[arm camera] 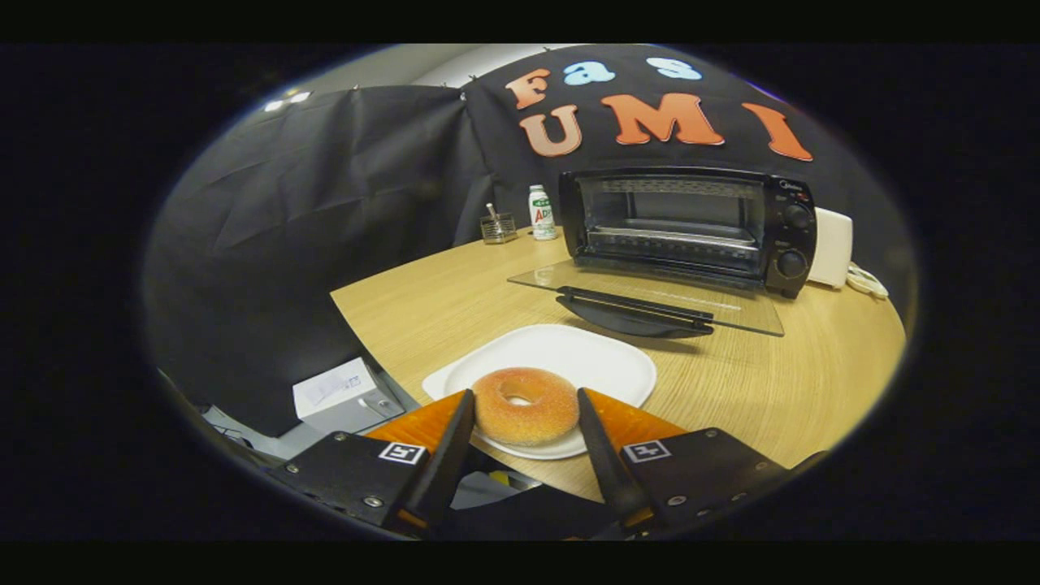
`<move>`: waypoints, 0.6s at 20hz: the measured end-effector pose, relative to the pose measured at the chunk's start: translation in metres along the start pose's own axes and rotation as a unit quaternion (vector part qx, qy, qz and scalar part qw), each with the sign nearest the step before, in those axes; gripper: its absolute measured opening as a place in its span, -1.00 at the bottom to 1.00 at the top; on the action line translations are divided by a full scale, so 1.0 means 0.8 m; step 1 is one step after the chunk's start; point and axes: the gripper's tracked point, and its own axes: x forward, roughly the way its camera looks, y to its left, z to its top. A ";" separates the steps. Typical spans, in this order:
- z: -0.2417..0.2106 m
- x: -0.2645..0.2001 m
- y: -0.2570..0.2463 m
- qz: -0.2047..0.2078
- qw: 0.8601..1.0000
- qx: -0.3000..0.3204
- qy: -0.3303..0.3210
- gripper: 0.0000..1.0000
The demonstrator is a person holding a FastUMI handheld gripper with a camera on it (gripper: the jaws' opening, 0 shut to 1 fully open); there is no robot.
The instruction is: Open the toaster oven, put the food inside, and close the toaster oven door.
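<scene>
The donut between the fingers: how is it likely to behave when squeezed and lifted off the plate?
The donut looks soft and sugar-coated, so it probably dents under a firm squeeze and sheds grains. It seems light for its size. Round sides may slip between the gripper fingers flanking it. The plate overhangs the table edge, so a push might tip it.

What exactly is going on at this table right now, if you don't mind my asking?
A person's handheld gripper is closing in on a sugar-coated ring doughnut that sits on a white square plate. The doughnut lies between the two fingers, which flank its sides; whether they press on it yet is unclear. Beyond the plate, the black toaster oven stands on the round wooden table with its glass door already folded down, nothing on its rack.
</scene>
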 end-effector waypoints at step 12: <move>0.113 0.003 -0.028 0.018 0.973 0.186 -0.132 0.28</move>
